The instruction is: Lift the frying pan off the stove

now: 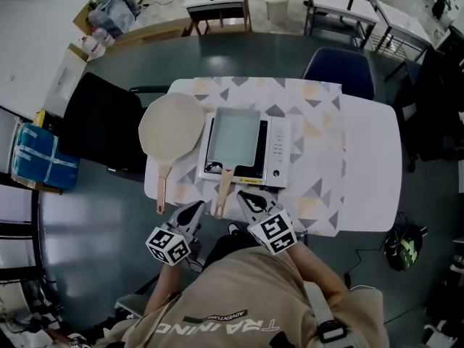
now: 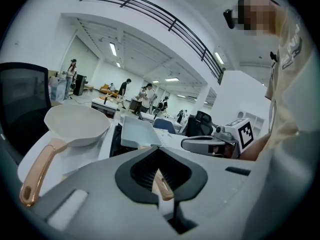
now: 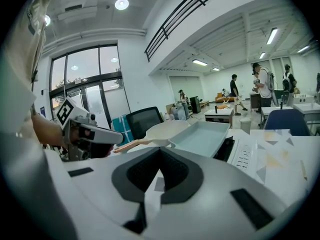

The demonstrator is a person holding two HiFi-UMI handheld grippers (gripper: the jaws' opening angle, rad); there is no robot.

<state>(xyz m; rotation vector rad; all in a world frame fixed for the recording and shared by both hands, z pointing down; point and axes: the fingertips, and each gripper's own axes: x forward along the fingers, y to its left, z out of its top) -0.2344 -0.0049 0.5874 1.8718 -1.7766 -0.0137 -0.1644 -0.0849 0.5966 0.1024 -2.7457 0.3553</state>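
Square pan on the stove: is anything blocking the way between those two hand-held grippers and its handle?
Nothing visible does. The square pan has its handle jutting off the stove toward the person, ending between the left gripper and the right gripper, both shut. The round pan lies left of the stove, out of the path.

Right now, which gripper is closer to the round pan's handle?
Left. The left gripper is beside the round pan's handle; the right gripper is beyond the square pan's handle.
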